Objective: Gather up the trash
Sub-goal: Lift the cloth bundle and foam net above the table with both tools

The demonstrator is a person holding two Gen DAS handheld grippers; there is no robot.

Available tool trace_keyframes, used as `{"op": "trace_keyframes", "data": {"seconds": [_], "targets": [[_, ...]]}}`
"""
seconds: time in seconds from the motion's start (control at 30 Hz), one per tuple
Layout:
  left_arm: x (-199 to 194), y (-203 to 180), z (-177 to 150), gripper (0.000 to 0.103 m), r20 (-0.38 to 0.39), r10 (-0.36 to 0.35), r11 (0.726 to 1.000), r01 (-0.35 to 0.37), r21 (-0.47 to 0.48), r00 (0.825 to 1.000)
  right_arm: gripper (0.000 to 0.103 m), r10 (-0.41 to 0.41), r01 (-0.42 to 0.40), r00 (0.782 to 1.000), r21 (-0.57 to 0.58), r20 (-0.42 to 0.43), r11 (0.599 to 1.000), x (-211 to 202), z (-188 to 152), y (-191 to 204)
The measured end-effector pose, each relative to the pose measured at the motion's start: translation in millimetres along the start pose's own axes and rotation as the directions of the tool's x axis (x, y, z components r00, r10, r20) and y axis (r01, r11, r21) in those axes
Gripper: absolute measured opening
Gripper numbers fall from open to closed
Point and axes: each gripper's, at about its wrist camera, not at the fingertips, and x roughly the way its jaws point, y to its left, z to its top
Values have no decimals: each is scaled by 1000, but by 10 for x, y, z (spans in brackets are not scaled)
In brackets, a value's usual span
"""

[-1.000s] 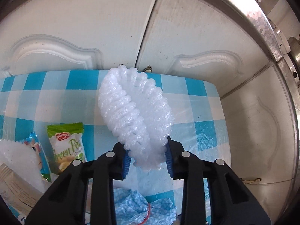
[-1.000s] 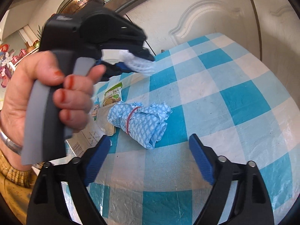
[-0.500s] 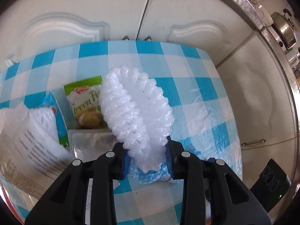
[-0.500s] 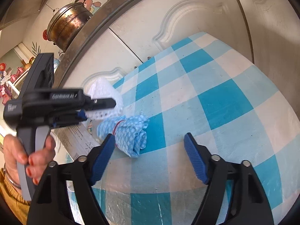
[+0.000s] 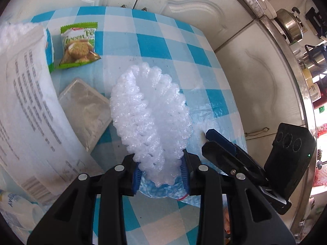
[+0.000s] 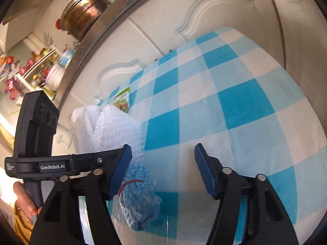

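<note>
My right tool [image 6: 162, 171] has bare checked surface [image 6: 235, 102] ahead; the blue bundle [image 6: 139, 202] lies by its left pad, and my left tool [image 5: 161, 170] with its foam net [image 5: 151, 122] crowds that side

Trash spread on the desk [image 5: 184, 47]

Snack packet [image 5: 78, 45] at eleven o'clock of the foam net [image 5: 151, 120]; clear pouch [image 5: 87, 110] at nine; tied bag [image 6: 139, 204] beneath.

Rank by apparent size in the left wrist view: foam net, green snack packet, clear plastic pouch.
1. Foam net, largest, though it sits closest to the camera in the left claw.
2. Clear plastic pouch.
3. Green snack packet, farthest away, so true size is unsure.
</note>
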Motion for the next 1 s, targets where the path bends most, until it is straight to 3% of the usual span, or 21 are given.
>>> {"op": "trace_keyframes", "data": {"seconds": [0.23, 0.47, 0.6, 0.77, 0.87, 1.0], "targets": [[-291, 142, -251, 33, 112, -47, 997, 53, -51, 993, 84, 1, -9, 998, -134, -59, 991, -79, -210, 158], [-748, 151, -464, 33, 211, -90, 995, 98, -31, 973, 84, -166, 147, 985, -286, -46, 947, 30, -430, 499], [-960, 204, -670, 33, 237, -115, 992, 126, -32, 965, 64, -190, 173, 981, -300, -29, 938, 65, -489, 594], [-1139, 347, -957, 33, 262, -108, 992, 123, -41, 959, 57, -235, 217, 972, -301, -24, 929, 91, -518, 678], [-1230, 419, -1126, 33, 279, -101, 992, 117, -40, 955, 45, -240, 218, 970, -317, -30, 923, 120, -566, 743], [-1370, 520, -1348, 33, 297, -83, 995, 96, -30, 951, 42, -276, 255, 961, -340, -13, 905, 147, -635, 817]]}}
